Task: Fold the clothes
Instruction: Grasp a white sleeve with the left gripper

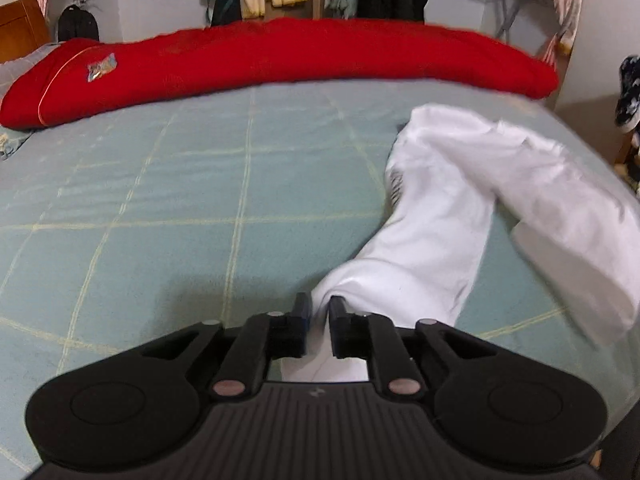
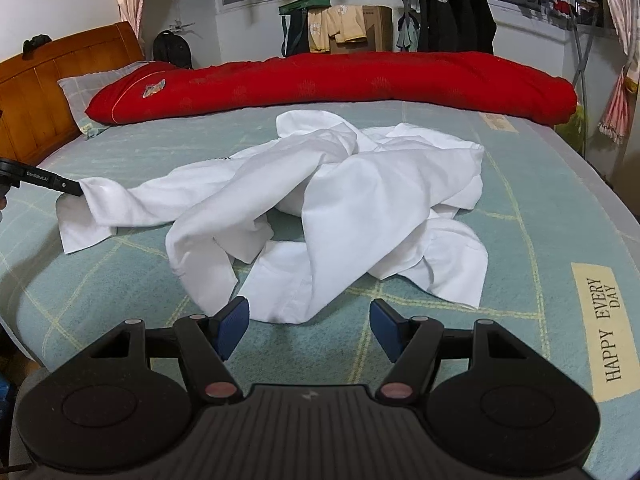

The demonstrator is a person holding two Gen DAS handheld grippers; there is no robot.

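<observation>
Crumpled white shirt [image 2: 320, 208] before red duvet [image 2: 340, 80], wooden headboard [image 2: 40, 92].

The crumpled shirt [image 2: 320, 200] is showing plain white, with a small patch of dark lettering near its far edge. The bed [image 2: 520, 240] is wearing a pale teal cover crossed by thin cream lines in a large check, with a cream label bearing dark letters. The rolled quilt [image 2: 360, 76] is glowing solid red with faint tone-on-tone motifs. The headboard [image 2: 36, 88] is showing orange-brown wood. The right gripper [image 2: 309, 330] is showing black arms and blue pads.
</observation>
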